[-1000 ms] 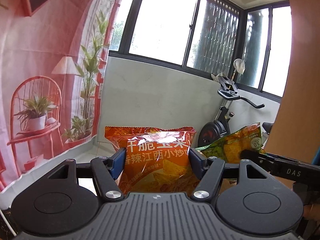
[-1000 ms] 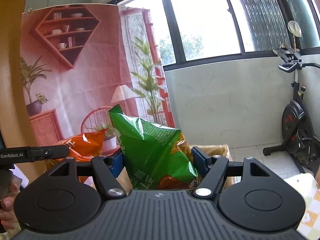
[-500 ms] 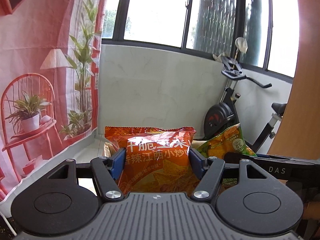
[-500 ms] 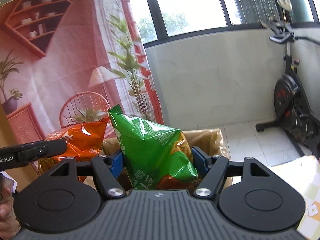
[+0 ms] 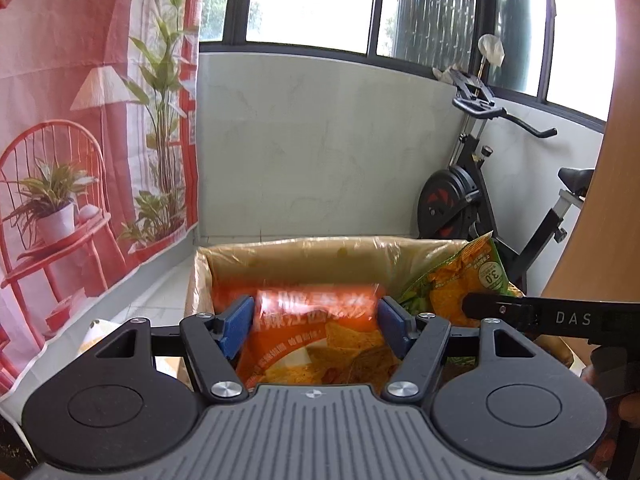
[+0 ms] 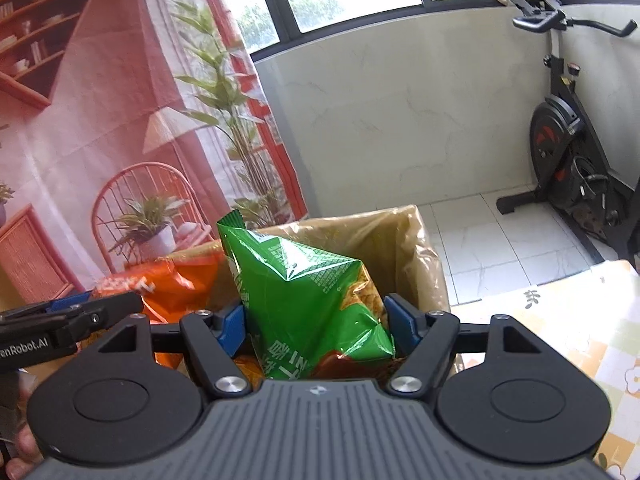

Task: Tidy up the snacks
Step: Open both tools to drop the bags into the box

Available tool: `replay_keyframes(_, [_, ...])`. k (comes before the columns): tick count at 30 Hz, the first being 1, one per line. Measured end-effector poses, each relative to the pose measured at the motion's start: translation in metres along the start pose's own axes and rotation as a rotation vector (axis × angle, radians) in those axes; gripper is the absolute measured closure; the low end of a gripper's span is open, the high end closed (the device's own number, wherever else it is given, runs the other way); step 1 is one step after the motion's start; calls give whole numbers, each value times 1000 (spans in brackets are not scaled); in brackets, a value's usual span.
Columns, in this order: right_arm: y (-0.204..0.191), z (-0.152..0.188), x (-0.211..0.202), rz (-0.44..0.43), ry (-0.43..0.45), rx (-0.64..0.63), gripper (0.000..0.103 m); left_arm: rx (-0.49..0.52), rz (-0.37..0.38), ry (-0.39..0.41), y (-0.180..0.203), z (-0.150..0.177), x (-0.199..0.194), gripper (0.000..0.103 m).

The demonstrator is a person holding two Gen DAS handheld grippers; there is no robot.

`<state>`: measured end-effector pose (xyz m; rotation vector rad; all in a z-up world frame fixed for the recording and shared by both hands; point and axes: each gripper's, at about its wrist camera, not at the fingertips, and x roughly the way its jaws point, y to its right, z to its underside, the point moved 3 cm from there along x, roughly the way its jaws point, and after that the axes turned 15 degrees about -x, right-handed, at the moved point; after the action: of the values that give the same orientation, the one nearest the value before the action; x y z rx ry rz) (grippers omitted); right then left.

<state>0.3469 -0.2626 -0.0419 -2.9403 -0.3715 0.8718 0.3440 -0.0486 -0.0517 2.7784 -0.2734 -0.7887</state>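
We hold the orange bag (image 5: 316, 336) in our left gripper (image 5: 316, 326) and the green bag (image 6: 308, 300) in our right gripper (image 6: 316, 326), both tilted down over the cardboard box (image 5: 320, 248), jaws opening.

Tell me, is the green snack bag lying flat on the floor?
No, the green snack bag stands up between the right gripper fingers, over the open cardboard box.

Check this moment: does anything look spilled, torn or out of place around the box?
Nothing stands out. The orange bag and green bag look intact, each between an opening claw's fingers over the plastic-lined box. Nothing spilled shows.
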Motion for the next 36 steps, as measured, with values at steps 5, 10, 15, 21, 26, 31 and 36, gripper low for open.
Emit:
replay_keyframes(5, [8,7,4,27,-60,44,26,27,-1,7,2,3,-6,25])
replay_keyframes(10, [8,7,-2,37,-95,67,24,22,-29,-13,-1,2,-10,23])
replay_keyframes(15, [1,5,-16,48,-114,74,19,7,-64,-25,-6,2,-21,20])
replay_keyframes(21, [-4,7,-35,52,-133,96,18,-2,-80,-24,-8,2,-38,18])
replay_keyframes(26, [-11,9,-52,53,-127,98,17,-21,-86,-29,-11,7,-53,17])
replay_keyframes(31, [-16,17,-67,51,-117,100,17,-40,-90,-28,-14,17,-69,17])
replay_keyframes(36, [-24,30,-83,53,-97,92,17,-58,-75,-28,-22,33,-86,17])
